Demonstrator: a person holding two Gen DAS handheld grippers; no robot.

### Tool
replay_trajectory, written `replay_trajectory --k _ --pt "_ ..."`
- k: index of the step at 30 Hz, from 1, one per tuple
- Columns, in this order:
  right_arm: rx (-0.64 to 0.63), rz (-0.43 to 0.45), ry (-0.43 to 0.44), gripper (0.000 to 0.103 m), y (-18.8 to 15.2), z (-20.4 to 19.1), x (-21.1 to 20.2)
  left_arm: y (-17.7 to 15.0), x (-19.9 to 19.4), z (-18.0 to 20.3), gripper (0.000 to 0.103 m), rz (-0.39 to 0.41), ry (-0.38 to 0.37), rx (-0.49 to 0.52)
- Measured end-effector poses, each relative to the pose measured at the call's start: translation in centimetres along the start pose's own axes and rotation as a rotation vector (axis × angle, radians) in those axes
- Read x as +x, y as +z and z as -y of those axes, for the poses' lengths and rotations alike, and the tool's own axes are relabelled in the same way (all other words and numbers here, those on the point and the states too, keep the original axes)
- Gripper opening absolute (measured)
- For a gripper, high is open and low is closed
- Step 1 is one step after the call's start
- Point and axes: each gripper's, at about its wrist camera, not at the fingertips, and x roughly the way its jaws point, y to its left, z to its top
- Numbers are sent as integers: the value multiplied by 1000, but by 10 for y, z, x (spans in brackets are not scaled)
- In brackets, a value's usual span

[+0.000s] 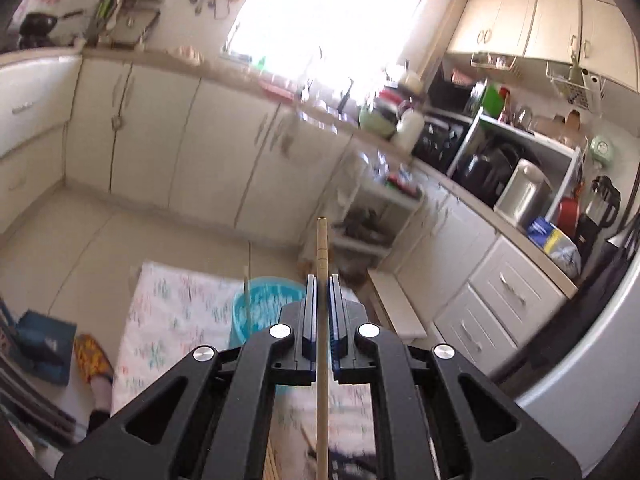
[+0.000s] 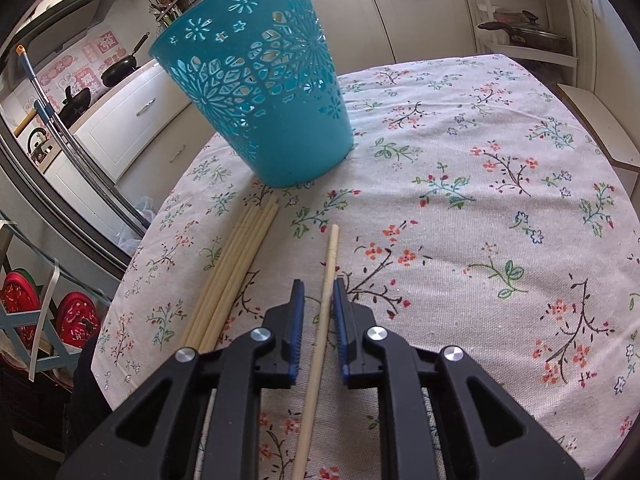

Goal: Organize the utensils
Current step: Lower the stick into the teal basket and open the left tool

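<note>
Left wrist view: we see a kitchen, cream cabinets [image 1: 168, 136] ahead of the tongs, bright window [image 1: 328, 12] above them, cluttered worktop running off to the right with a silver appliance [image 1: 524, 194] and a black kettle [image 1: 604, 200]. Below the tongs sits the counter under a floral cloth [image 1: 176, 312]. One teal basket [image 1: 260, 312] stands on it, just left of and under the fingertips, with one thin stick [image 1: 246, 296] upright in it. The left tongs [image 1: 322, 292] are clamped tight on one chopstick [image 1: 322, 248], which sticks out well past the tips; tongs raised above the counter and aimed slightly down. Picture is motion-blurred.

Right wrist view: same counter, floral tablecloth [image 2: 460, 200] filling most of the picture, cabinets [image 2: 132, 120] and a stove with pans off to the left. One teal basket [image 2: 264, 92] stands ahead of the tongs, slightly left. A bundle of chopsticks [image 2: 236, 264], about five, lies flat left of the tongs, tips near the basket's base. One single chopstick [image 2: 325, 292] lies on the cloth between the blue pads [image 2: 297, 312]. The right tongs [image 2: 318, 300] stand slightly apart around it, pads not pressing; tongs tilted steeply down, low over the cloth.
</note>
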Motion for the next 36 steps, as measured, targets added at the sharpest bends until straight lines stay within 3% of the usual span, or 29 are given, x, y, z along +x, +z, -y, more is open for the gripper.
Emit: replay_trajectory --k 8,12,19,25,26,27,28,31,34,36 --pt "-7 0 15 21 0 -1 -1 22 52 12 5 218 140 86" --pt "-15 0 18 24 0 -2 0 19 82 10 5 252 204 113" --pt "-28 0 20 27 -1 -4 0 -2 124 0 5 222 244 136" --pt "-29 0 24 29 0 -4 0 -36 138 -14 7 100 253 145" --pt "-29 1 24 29 0 -4 0 -40 136 -16 10 89 255 144" --pt "-29 1 25 29 0 -4 0 -45 129 -19 19 79 256 141" --pt "-28 1 25 29 -1 -4 0 -49 122 -22 36 73 259 136" --pt "-25 3 25 29 -1 -4 0 -60 89 -33 64 96 289 116" --pt "-8 11 18 29 -2 -1 -2 -74 56 -49 80 103 315 85" --pt "9 12 16 29 -2 1 -2 -89 38 -67 85 85 340 47"
